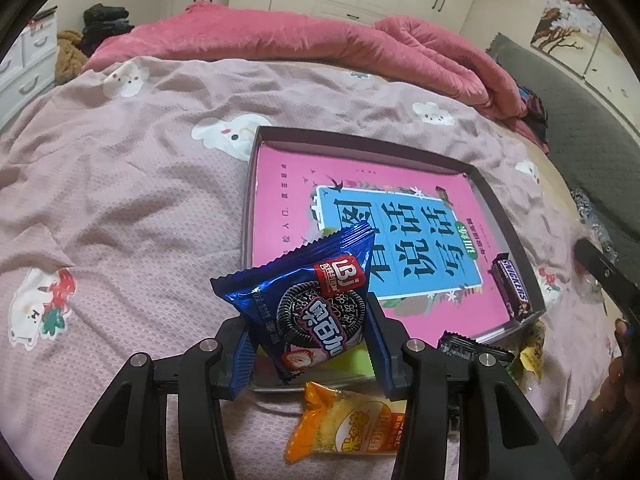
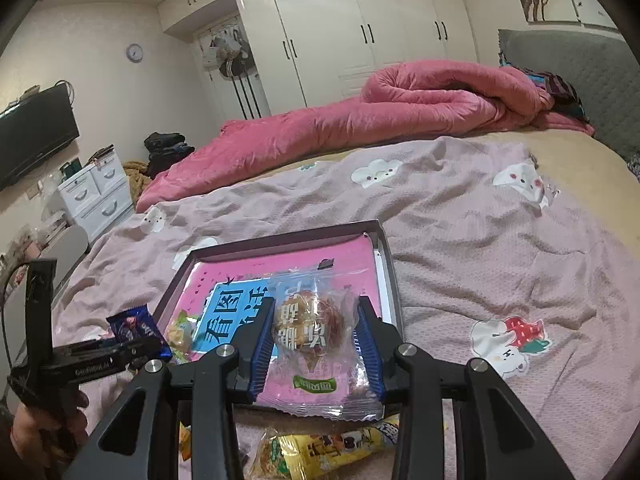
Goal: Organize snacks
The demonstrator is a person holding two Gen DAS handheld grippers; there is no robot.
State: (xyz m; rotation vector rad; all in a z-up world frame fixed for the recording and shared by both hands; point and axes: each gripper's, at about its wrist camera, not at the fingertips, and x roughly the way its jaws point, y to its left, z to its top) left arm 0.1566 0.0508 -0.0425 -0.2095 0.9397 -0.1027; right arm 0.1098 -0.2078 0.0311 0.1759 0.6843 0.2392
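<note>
- The left gripper point(image 1: 308, 344) is pinching a glossy blue foil Oreo packet point(image 1: 308, 300) between its ribbed blue pads point(image 1: 378, 344), jaws closed onto it; the crinkled packet is sticking up at the lower centre of the left wrist view, over the near edge of the shallow dark tray point(image 1: 504, 208).
- The right gripper point(image 2: 316, 344) is squeezing a clear plastic-wrapped round pastry point(image 2: 310, 328), low centre in the right wrist view, above the tray point(image 2: 386, 260).
- A flat pink book point(image 1: 360, 184) is lining the tray; a brown Snickers bar point(image 1: 512, 290) is lying along its right wall.
- An orange cake packet point(image 1: 348, 424) is resting on the waffle-textured pink bedspread point(image 1: 120, 208) just below the tray.
</note>
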